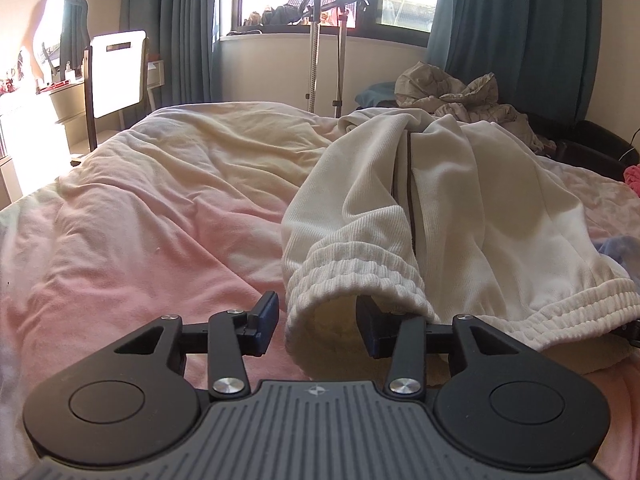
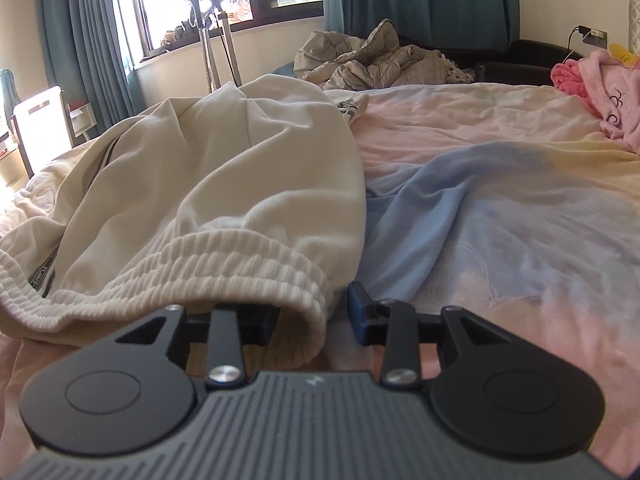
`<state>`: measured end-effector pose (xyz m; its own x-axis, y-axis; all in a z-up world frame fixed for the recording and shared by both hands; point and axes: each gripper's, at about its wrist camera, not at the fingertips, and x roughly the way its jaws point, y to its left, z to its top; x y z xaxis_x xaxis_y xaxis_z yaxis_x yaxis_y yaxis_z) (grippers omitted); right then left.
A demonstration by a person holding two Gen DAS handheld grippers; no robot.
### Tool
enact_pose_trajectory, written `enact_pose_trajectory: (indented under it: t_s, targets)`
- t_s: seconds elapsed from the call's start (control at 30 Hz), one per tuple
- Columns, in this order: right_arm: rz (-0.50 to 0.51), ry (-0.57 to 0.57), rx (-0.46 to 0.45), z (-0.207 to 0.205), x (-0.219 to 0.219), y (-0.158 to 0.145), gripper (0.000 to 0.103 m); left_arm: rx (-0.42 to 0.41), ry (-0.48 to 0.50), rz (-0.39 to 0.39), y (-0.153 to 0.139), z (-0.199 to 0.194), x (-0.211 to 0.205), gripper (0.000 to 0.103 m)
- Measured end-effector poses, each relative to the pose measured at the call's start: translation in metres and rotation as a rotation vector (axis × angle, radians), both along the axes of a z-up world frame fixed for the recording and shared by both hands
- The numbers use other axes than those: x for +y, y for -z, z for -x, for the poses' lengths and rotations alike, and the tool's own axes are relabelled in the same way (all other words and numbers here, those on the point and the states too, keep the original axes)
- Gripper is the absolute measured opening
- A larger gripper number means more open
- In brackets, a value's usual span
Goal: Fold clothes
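Note:
A cream white garment (image 1: pixel 440 200) (image 2: pixel 220 168) with a dark stripe (image 1: pixel 410 184) lies crumpled on the bed, its ribbed elastic hems facing me. My left gripper (image 1: pixel 318 326) is open and straddles the left hem's end (image 1: pixel 352 276). Its right finger is partly hidden under the cloth, and its left finger (image 1: pixel 266 318) rests on the bedcover. My right gripper (image 2: pixel 310 316) is open around the right hem's end (image 2: pixel 224 256). There the left finger sits inside the hem's opening and the right finger (image 2: pixel 360 314) is outside it.
The bed has a rumpled pink, yellow and blue cover (image 1: pixel 160 200) (image 2: pixel 500 200). A grey quilt (image 1: pixel 448 88) (image 2: pixel 372 56) is heaped at the far side, with pink clothes (image 2: pixel 600 88) at the far right. A garment steamer stand (image 1: pixel 324 40) and a chair (image 1: pixel 116 72) stand by the window.

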<state>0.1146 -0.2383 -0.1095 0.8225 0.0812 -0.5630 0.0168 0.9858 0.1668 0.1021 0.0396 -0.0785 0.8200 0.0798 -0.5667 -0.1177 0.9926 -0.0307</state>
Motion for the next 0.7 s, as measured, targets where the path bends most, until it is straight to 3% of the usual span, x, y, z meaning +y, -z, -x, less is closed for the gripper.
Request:
enact_pose_trajectory:
  t_s: [0.1, 0.13, 0.23, 0.3, 0.33, 0.43, 0.57, 0.7]
  targets:
    - [0.015, 0.027, -0.018, 0.002, -0.003, -0.003, 0.014, -0.014, -0.016, 0.006, 0.0, -0.003, 0.002, 0.047]
    - [0.025, 0.028, -0.031, 0.004, -0.002, -0.005, 0.012, -0.028, -0.027, 0.007, 0.0, -0.004, 0.002, 0.047]
    - [0.053, 0.029, -0.07, 0.011, 0.002, -0.012, 0.011, -0.051, -0.036, 0.011, -0.001, -0.011, 0.005, 0.047]
    - [0.064, 0.033, -0.09, 0.017, 0.004, -0.017, 0.011, -0.065, -0.011, 0.012, -0.003, -0.019, 0.006, 0.035]
    - [0.063, 0.036, -0.096, 0.021, 0.005, -0.019, 0.011, -0.062, -0.002, -0.002, -0.006, -0.022, 0.005, 0.023]
    - [0.057, 0.029, -0.106, 0.034, 0.007, -0.022, 0.011, -0.079, -0.016, 0.035, -0.021, -0.028, 0.013, 0.014]
    - [0.046, -0.028, -0.147, 0.053, 0.023, -0.037, 0.011, -0.168, -0.034, 0.099, -0.065, -0.029, 0.036, 0.012]
    - [0.024, -0.102, -0.207, 0.076, 0.048, -0.057, 0.011, -0.246, 0.017, 0.156, -0.12, -0.034, 0.071, 0.011]
